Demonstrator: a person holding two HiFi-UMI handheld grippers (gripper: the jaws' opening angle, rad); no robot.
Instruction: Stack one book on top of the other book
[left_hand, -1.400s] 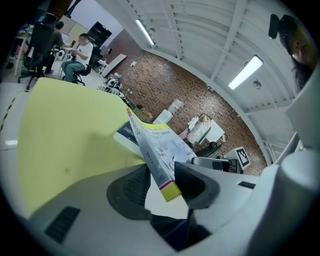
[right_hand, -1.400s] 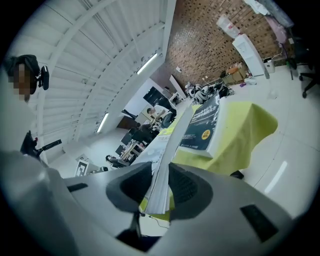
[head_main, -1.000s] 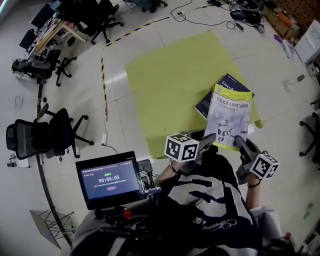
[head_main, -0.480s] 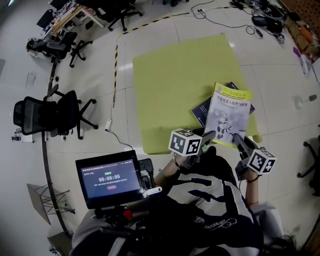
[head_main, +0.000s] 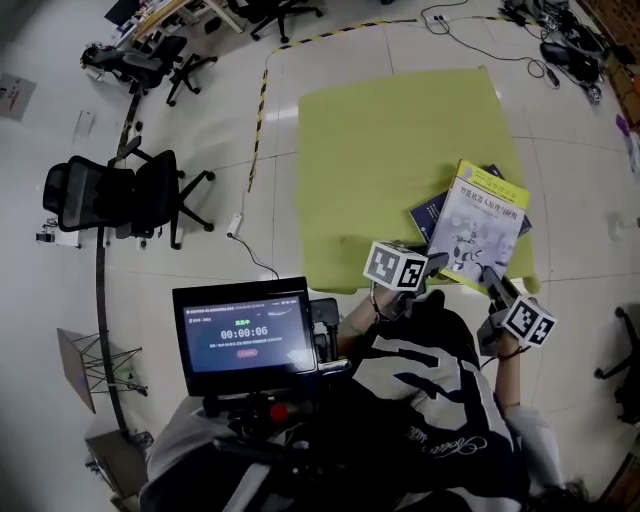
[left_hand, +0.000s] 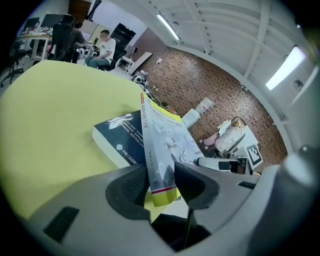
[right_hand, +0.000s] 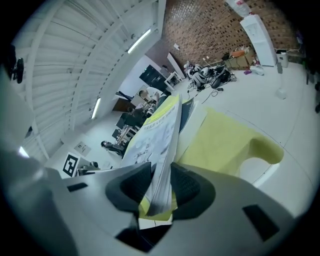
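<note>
L gripper (head_main: 434, 263) & R gripper (head_main: 491, 277) each pinch a near corner of the yellow book (head_main: 482, 222), tilted over the blue book (head_main: 428, 213) at the mat's (head_main: 390, 150) near right. Lower it level, square the edges, then let go.

Long white ceiling tube lamps (left_hand: 167, 27) above the flat yellow-green floor mat (head_main: 400, 160) light everything brightly and evenly; shadows on the mat are faint, and my gripper views bend and darken toward their corners.
</note>
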